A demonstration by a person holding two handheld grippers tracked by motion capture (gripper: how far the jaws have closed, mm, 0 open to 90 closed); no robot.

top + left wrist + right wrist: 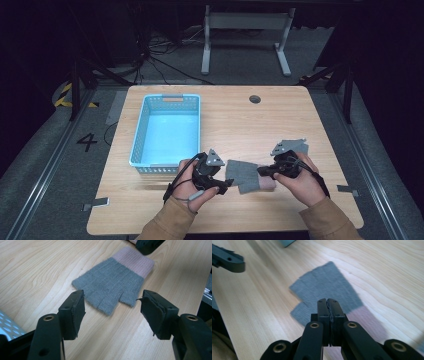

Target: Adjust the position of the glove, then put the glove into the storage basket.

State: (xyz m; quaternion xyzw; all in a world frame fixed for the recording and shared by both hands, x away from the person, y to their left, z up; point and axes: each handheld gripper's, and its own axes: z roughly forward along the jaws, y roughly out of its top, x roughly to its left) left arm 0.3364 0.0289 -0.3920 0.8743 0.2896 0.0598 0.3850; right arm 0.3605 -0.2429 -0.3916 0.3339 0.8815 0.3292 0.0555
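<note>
I hover my wide-open left gripper (112,312) at the limp, light grey fingerless glove's (112,283) finger edge, while my right gripper (328,305), at the glove's 3 o'clock, is clamped shut over the pink cuff (133,260), best for pinching.

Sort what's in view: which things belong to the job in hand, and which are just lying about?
In the job:
- grey fingerless glove with pink cuff, flat on the table
- left tool, open, facing the glove
- right tool, shut, over the glove
- blue basket, likely

Lying about:
- grey cloth piece beyond the right hand
- table frame on the floor
</note>
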